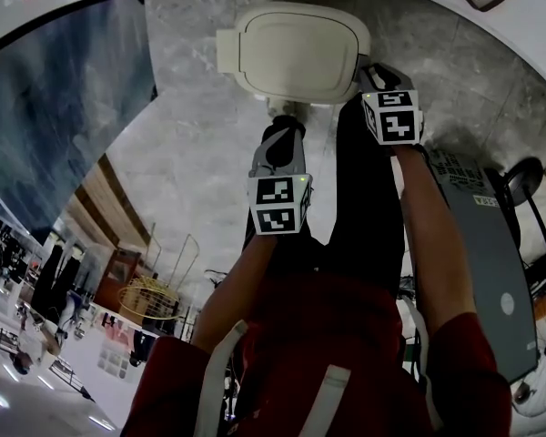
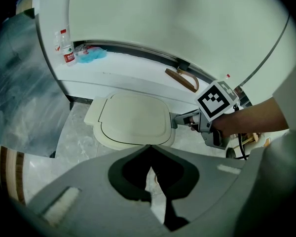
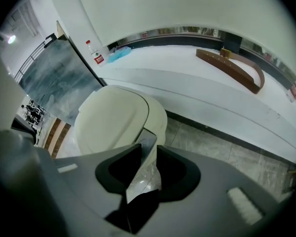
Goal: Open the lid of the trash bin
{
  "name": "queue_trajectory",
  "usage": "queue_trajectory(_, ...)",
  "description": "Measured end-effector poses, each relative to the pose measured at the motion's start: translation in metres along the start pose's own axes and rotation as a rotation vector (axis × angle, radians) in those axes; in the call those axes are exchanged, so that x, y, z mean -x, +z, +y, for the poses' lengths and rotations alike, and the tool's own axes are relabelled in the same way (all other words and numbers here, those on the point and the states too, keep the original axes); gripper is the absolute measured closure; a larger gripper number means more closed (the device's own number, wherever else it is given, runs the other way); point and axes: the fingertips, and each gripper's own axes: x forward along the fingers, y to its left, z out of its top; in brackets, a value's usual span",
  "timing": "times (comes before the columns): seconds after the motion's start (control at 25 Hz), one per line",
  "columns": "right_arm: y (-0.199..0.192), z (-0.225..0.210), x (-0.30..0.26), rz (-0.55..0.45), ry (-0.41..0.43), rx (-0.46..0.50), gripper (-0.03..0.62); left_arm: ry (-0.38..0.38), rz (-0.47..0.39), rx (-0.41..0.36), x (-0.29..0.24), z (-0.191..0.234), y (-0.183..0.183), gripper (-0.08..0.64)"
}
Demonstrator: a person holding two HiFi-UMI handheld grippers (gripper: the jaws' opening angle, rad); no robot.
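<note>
On the grey marble floor (image 1: 196, 144), the trash bin (image 1: 255, 87) stands against a white ledge, its smooth, cream, rounded-square lid (image 1: 296, 51) down. Only the left gripper view shows the right gripper (image 2: 174, 118) meeting the lid's side edge; the right gripper view shows its jaws pinching that rim. The left gripper (image 2: 150, 158) is closed and empty.

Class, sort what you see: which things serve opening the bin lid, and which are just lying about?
For the job: cream plastic trash bin, lid closed; left gripper; right gripper.
Lying about: clear red-labelled water bottle; blue cloth; brown curved wooden piece.
</note>
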Motion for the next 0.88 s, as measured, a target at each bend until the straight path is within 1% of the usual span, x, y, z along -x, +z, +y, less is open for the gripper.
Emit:
queue_trajectory(0.24,-0.002,0.0,-0.002,0.007,0.003,0.046,0.497,0.002,-0.001,0.006,-0.001,0.0,-0.003,0.555)
queue_trajectory(0.56,-0.001,-0.003,-0.004,0.022,0.021,0.015,0.458,-0.001,0.008,0.004,0.001,0.0,-0.005,0.555)
queue_trajectory(0.76,0.001,-0.004,-0.004,0.02,0.009,0.006,0.459,0.011,-0.007,-0.016,0.005,0.004,0.001,0.555)
queue_trajectory(0.88,0.001,-0.003,-0.003,0.022,-0.011,-0.029,0.462,0.012,-0.01,-0.015,0.01,0.005,0.004,0.555)
